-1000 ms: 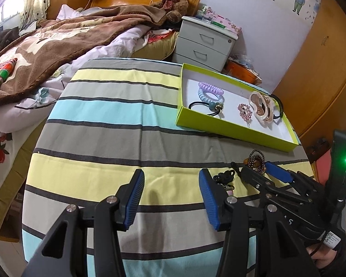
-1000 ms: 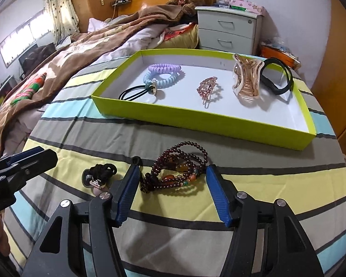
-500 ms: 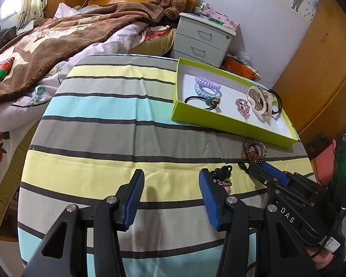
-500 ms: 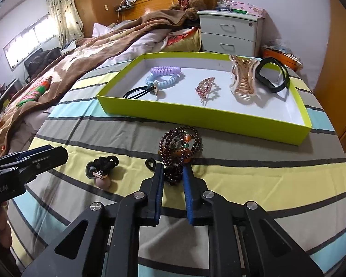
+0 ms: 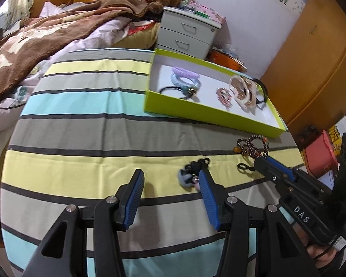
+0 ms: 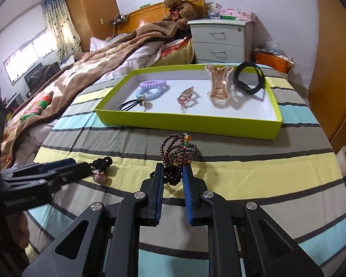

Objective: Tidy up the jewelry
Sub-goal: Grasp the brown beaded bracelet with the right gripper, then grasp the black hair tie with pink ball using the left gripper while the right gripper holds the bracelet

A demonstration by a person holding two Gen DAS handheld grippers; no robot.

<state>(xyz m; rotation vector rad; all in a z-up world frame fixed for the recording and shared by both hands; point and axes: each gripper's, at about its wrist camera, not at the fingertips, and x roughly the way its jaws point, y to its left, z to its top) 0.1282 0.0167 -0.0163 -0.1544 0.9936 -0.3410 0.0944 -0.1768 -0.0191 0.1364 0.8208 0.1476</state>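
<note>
With its blue pads squeezed onto the dark beaded bracelet (image 6: 175,161), the right gripper (image 6: 172,173) has just finished closing, and the beads bunch up between the fingers over the yellow stripe of the striped tablecloth (image 5: 80,124). Left gripper (image 5: 171,177) is spread wide with nothing in it, and its right finger sits just beside a black hair tie with a pink-grey pom (image 5: 192,173) lying on the cloth. Beyond them is the lime green tray (image 6: 186,124), already holding spiral hair ties (image 6: 152,90), a rhinestone clip (image 6: 186,98), a rose-gold claw clip (image 6: 219,85) and a black band (image 6: 249,78).
</note>
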